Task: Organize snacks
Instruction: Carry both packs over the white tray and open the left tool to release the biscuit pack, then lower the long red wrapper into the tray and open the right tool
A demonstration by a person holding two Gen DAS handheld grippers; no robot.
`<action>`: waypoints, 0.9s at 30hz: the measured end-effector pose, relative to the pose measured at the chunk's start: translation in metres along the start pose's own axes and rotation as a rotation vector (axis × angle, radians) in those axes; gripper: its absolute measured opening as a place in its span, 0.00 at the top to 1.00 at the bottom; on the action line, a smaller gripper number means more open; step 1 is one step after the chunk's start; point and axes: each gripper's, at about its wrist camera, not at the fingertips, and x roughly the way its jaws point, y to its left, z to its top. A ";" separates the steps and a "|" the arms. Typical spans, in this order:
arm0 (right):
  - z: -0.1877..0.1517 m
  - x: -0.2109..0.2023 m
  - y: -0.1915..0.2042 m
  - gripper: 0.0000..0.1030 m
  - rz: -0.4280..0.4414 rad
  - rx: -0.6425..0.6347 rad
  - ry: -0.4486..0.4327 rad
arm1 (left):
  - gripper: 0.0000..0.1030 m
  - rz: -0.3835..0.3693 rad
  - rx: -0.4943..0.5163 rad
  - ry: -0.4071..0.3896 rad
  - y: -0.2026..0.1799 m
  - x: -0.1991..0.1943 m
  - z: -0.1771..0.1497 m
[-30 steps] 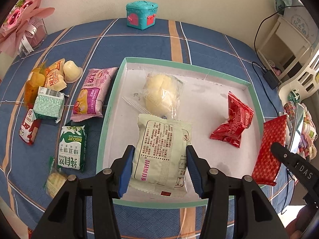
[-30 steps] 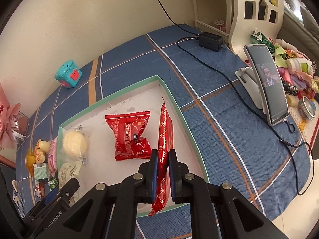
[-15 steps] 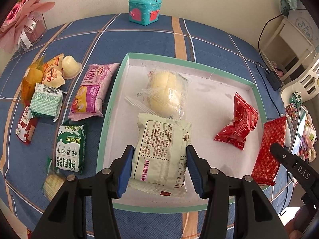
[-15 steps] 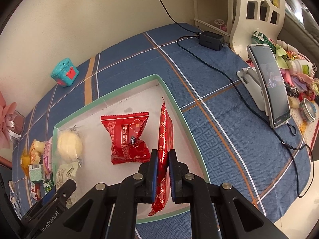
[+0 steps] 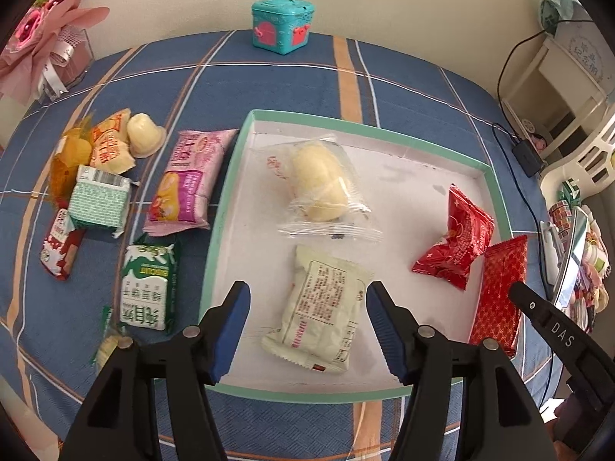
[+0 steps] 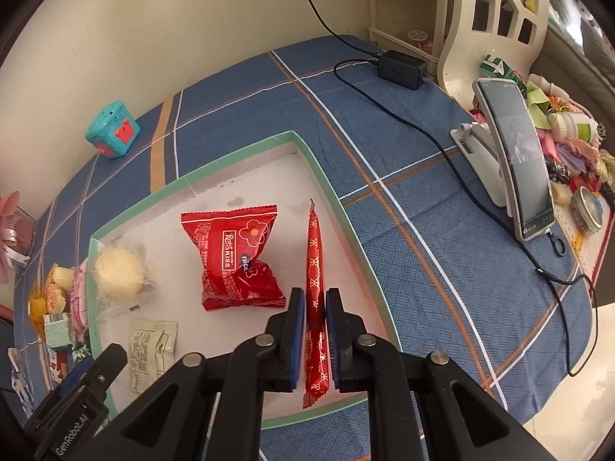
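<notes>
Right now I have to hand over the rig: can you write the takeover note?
Left hand-held gripper: jaws just opened, clear of the cream packet, which lies flat in the tray.
Right hand-held gripper: jaws just eased open; the long red packet stands on edge between them by the tray's right wall.
Also in the tray: clear-wrapped bun, red pillow pack.
Left to do: the pink packet, green biscuit pack and small snacks on the cloth.
</notes>
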 end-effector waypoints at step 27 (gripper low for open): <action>-0.026 -0.016 0.074 0.25 0.027 -0.223 0.010 | 0.38 0.088 -0.287 0.013 0.091 -0.017 0.008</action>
